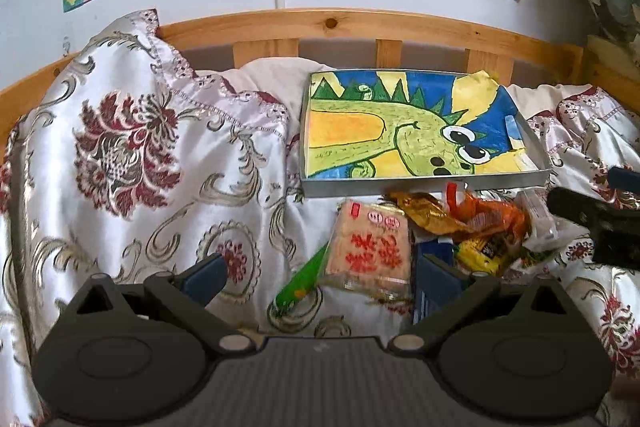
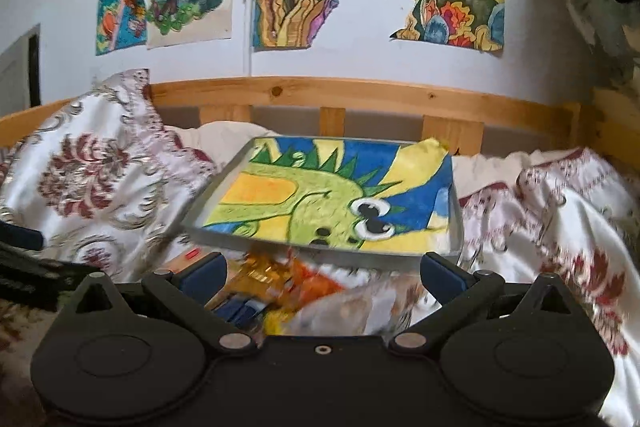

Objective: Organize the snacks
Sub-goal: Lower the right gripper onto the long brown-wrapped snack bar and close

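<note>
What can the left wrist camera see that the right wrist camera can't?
Only the left view shows the green packet and the red print on the flat cracker pack, both sharp; the right gripper pokes in at its edge.

Only the right view shows the grey door at far left; its snacks are blurred.

Both show the tray lined with a dinosaur drawing, the orange wrapper in front of it, the wooden rail, and open jaws holding nothing.
</note>
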`<state>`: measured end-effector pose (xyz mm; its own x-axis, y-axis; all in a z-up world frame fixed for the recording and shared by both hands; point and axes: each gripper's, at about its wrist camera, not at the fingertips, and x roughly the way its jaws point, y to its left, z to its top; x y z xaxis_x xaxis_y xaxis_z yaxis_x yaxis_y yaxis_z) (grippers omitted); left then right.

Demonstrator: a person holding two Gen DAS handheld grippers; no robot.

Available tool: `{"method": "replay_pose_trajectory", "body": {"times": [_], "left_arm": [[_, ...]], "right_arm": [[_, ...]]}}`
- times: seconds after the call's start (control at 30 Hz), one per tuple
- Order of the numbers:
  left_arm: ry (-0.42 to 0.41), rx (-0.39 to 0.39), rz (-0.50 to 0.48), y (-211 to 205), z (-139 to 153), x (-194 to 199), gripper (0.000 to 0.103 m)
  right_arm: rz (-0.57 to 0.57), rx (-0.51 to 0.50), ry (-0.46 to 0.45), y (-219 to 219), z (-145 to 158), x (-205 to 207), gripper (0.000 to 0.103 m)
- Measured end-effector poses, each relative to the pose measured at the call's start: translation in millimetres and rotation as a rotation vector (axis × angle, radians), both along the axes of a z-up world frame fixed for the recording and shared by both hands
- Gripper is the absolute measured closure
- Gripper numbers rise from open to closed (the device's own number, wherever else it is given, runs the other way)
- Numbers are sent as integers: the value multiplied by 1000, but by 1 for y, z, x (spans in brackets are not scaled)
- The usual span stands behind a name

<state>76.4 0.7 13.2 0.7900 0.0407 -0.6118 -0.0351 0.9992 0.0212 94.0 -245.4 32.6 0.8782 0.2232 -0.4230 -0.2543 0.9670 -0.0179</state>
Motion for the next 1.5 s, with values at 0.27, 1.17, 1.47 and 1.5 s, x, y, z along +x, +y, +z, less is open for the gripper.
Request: {"method": "replay_pose_trajectory", "body": {"times": [0.27, 1.17, 1.47, 1.5], "left_arm": [[30, 30, -27, -11, -10, 25, 0], [69, -39, -96, -51, -23, 72, 0], [99, -83, -120, -58, -28, 75, 1], [102, -90, -126, -59, -28, 75, 1]], "right_arm": [[-41, 40, 69, 6, -13, 53, 1], [-107, 36, 245, -29, -44, 48, 31], [-125, 7, 292, -45, -47, 57, 43], [-119, 8, 305, -46, -50, 59, 42]]}}
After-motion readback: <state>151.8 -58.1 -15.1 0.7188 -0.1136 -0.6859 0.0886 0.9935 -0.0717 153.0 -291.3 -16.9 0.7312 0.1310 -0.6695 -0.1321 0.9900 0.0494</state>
